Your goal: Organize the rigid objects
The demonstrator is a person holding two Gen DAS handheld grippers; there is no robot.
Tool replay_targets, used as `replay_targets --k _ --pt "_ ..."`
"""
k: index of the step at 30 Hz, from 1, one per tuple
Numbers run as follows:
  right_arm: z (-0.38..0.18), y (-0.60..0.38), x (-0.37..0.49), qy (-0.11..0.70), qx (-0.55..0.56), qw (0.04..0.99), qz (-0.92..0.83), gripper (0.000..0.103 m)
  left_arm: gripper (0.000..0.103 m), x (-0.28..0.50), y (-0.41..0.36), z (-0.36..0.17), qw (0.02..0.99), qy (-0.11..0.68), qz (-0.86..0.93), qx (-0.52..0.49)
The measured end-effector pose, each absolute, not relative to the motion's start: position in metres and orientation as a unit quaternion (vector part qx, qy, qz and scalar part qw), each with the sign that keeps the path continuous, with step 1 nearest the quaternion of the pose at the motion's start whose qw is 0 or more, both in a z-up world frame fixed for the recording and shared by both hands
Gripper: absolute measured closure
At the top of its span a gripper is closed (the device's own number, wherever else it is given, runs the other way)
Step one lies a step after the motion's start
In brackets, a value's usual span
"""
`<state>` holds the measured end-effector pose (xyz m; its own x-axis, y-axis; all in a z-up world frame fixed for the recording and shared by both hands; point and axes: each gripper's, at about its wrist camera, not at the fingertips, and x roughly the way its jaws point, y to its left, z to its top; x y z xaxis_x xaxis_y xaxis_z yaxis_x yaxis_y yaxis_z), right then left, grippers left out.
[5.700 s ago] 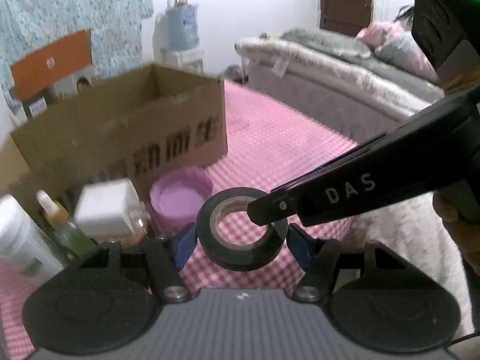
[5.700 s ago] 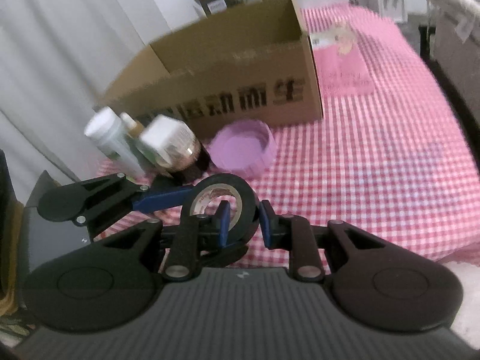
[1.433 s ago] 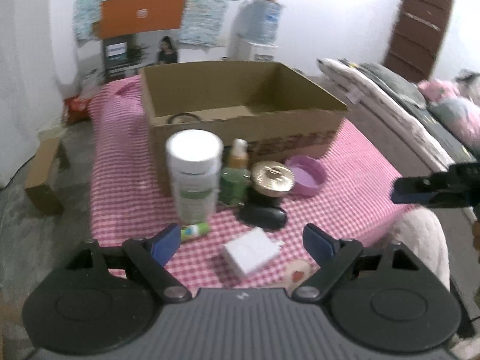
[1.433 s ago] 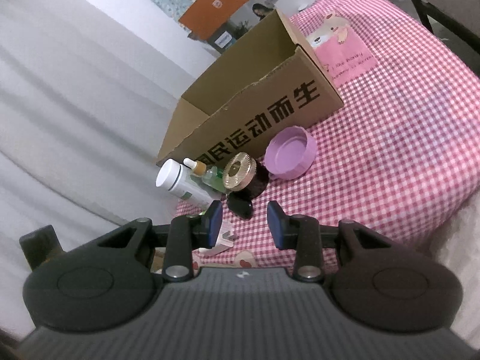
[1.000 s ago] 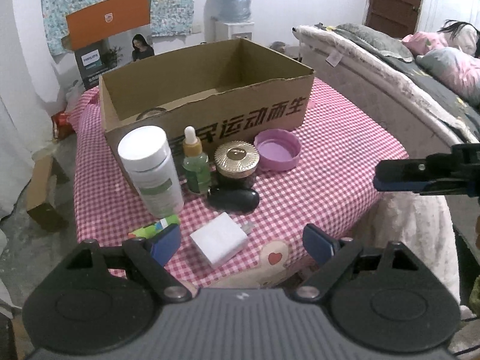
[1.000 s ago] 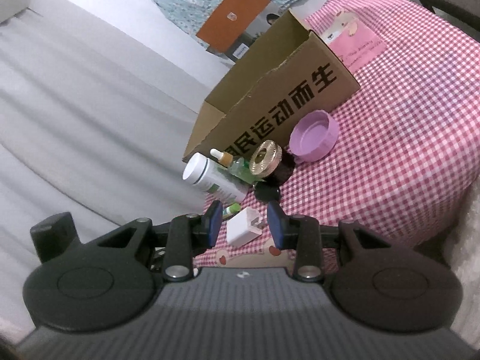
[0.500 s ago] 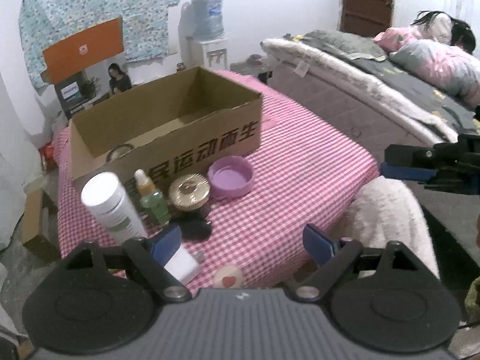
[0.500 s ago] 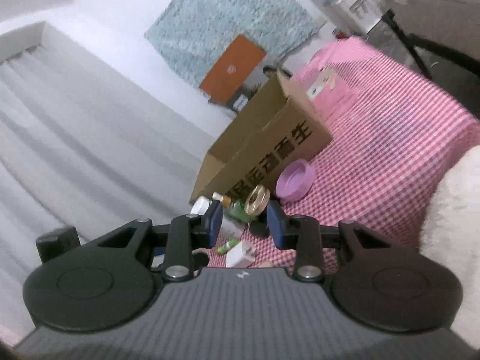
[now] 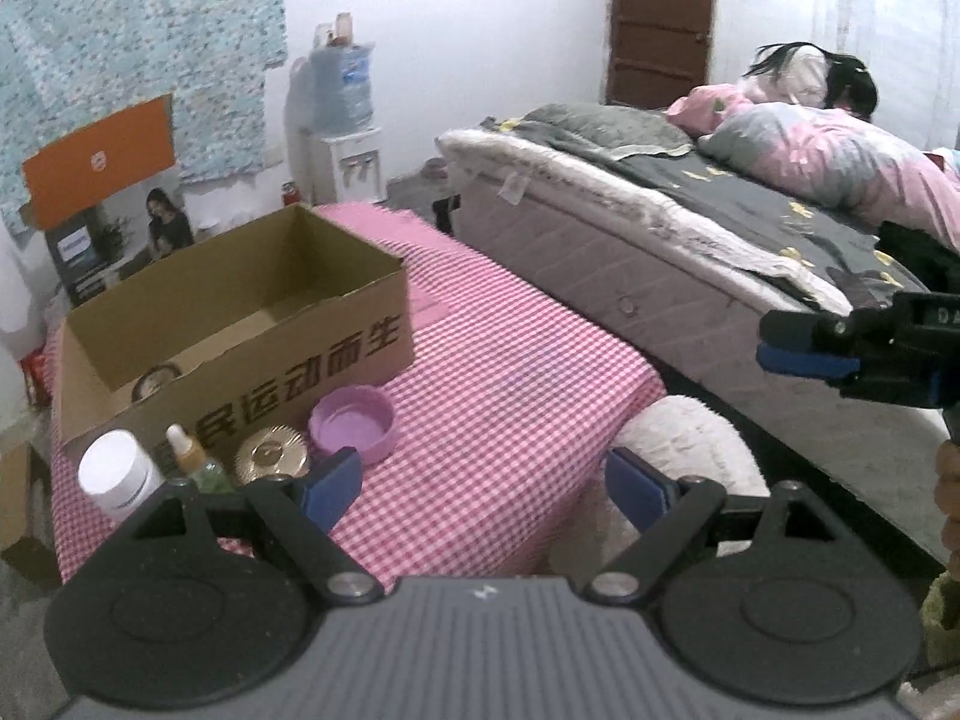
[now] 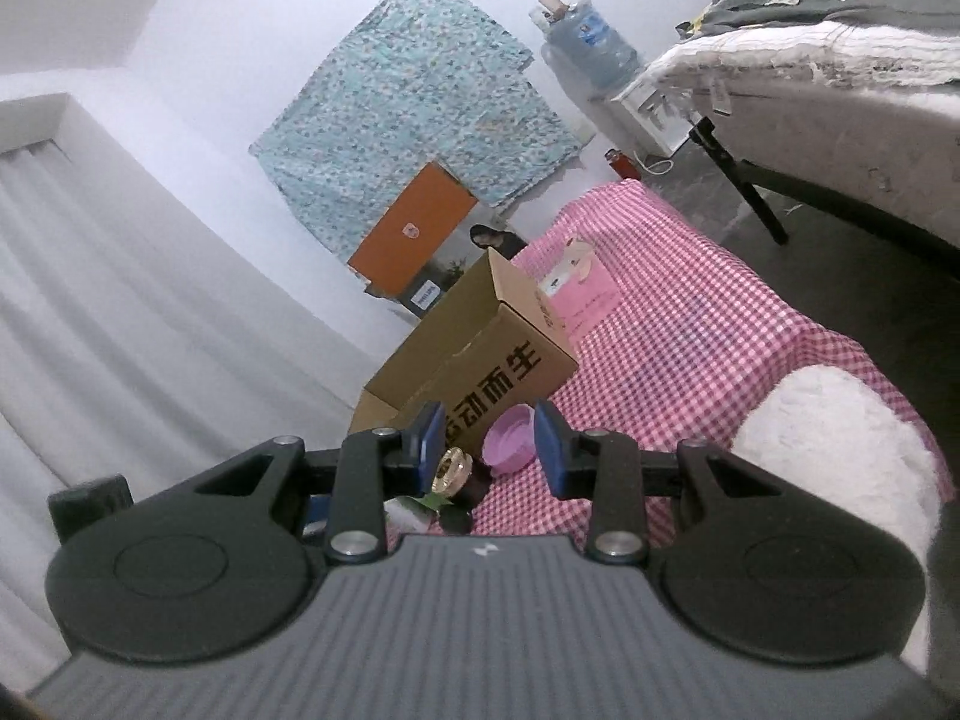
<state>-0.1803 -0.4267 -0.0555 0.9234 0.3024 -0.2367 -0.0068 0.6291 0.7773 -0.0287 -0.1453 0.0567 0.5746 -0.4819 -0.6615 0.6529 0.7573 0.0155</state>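
Both held well back off the bench (image 9: 528,372), clear of the clutter. Left tool (image 9: 483,483) spread wide, empty. Right tool (image 10: 491,441) narrowed but gripping nothing. Beyond: white bottle (image 9: 117,471), dropper bottle (image 9: 191,455), gold lid (image 9: 273,461) and purple cap (image 9: 354,423) bunched before the cardboard box (image 9: 240,324). Bottle bases hidden; round item inside box unclear.

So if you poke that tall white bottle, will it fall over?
Probably, yes. The white bottle stands upright and looks tall for its base, so a push near the top would likely tip it. It looks round, so it might then roll across the checked tablecloth. It looks like plastic, so it likely wouldn't break.
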Motion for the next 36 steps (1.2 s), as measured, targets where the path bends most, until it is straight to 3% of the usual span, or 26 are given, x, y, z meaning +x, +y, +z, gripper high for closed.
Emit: replay_targets --k 11,16,21,25,31,36 --pt "-0.054 -0.439 -0.222 0.181 0.385 0.905 -0.020 0.070 0.014 -0.028 -0.153 0.054 0.873 0.318 -0.357 0.091" --pt "-0.090 -0.471 -0.275 0.193 0.392 0.887 -0.149 0.070 0.014 -0.022 -0.162 0.055 0.870 0.315 -0.372 0.069" --pt "-0.198 -0.507 -0.346 0.235 0.503 0.780 -0.286 0.070 0.014 -0.020 -0.175 0.056 0.866 0.314 -0.383 0.070" --pt "-0.299 -0.532 -0.389 0.223 0.606 0.675 -0.356 0.070 0.014 -0.018 -0.189 0.060 0.866 0.318 -0.377 0.082" --pt "-0.441 -0.581 -0.417 0.127 0.721 0.547 -0.405 0.071 0.013 -0.012 -0.213 0.069 0.874 0.317 -0.359 0.083" --pt "-0.526 -0.616 -0.419 0.054 0.770 0.447 -0.452 0.070 0.013 -0.003 -0.240 0.071 0.874 0.328 -0.348 0.084"
